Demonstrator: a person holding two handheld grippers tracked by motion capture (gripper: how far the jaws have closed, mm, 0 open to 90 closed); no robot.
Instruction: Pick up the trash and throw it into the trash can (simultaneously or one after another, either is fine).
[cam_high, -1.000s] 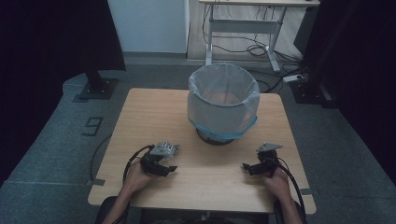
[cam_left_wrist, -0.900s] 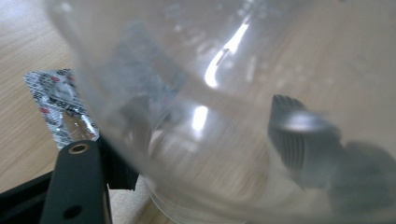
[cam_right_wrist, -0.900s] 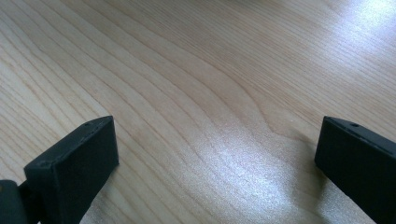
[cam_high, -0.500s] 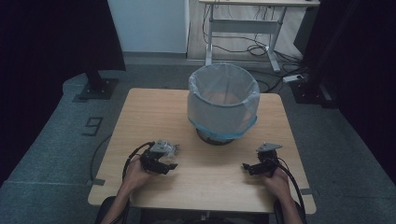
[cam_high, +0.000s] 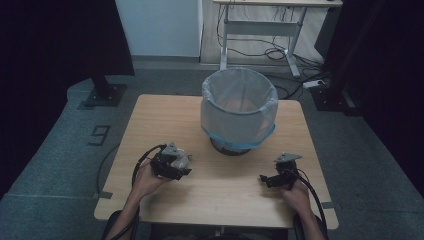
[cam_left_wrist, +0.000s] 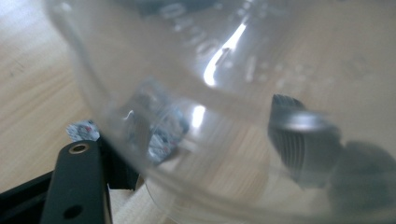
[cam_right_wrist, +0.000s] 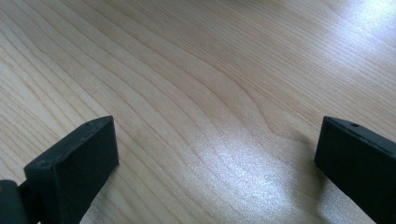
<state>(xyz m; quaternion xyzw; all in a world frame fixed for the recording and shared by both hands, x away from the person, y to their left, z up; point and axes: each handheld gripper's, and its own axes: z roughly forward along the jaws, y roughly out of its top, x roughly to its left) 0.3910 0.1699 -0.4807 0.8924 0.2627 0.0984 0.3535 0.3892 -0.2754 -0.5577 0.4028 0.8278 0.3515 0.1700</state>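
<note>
My left gripper (cam_high: 181, 164) is lifted off the near left of the wooden table (cam_high: 165, 120), shut on a clear plastic cup (cam_left_wrist: 243, 93). In the left gripper view the cup's see-through wall is very close, with one black finger (cam_left_wrist: 79, 186) at its lower left. A crumpled printed scrap (cam_left_wrist: 161, 133) and a grey ribbed piece (cam_left_wrist: 299, 140) show through the plastic. My right gripper (cam_high: 264, 178) rests low at the near right. Its jaws (cam_right_wrist: 215, 158) stand wide open over bare wood with nothing between them.
A round bin (cam_high: 239, 112) lined with a clear bag stands at the middle back of the table, beyond both grippers. Cables trail from each gripper toward the near edge. A desk frame (cam_high: 260, 30) stands on the floor behind.
My left gripper has lifted a little with the clear cup in it. The right gripper has stayed where it was.
</note>
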